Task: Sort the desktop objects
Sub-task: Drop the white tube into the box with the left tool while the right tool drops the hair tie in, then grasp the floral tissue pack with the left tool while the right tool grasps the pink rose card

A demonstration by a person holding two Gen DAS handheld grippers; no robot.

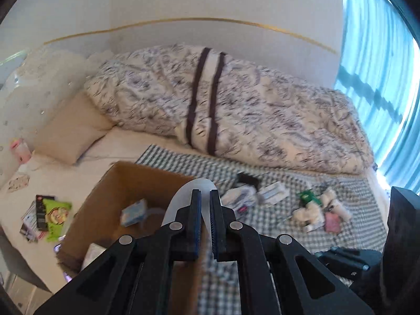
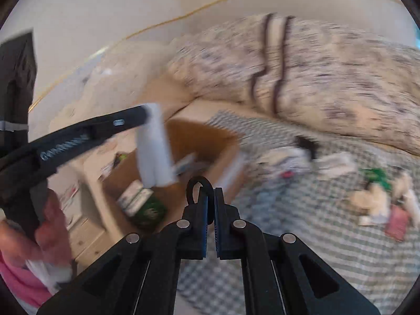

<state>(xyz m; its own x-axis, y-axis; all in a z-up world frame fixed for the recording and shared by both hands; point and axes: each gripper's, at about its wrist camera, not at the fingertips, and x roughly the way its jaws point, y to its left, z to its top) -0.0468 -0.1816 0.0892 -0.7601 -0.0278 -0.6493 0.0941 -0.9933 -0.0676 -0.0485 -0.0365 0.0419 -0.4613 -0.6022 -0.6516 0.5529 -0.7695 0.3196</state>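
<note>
Clutter (image 1: 312,207) is seen scattered on the checked cloth (image 1: 341,239) at right, while a box (image 1: 126,183) at left already holds a few items. A white pack (image 1: 183,199) is clamped in the left gripper (image 1: 205,197) above the box's near edge, and it is best carried fully over the opening before release. A black loop (image 2: 200,191) is pinched in the right gripper (image 2: 211,194), near the box's right wall.
</note>
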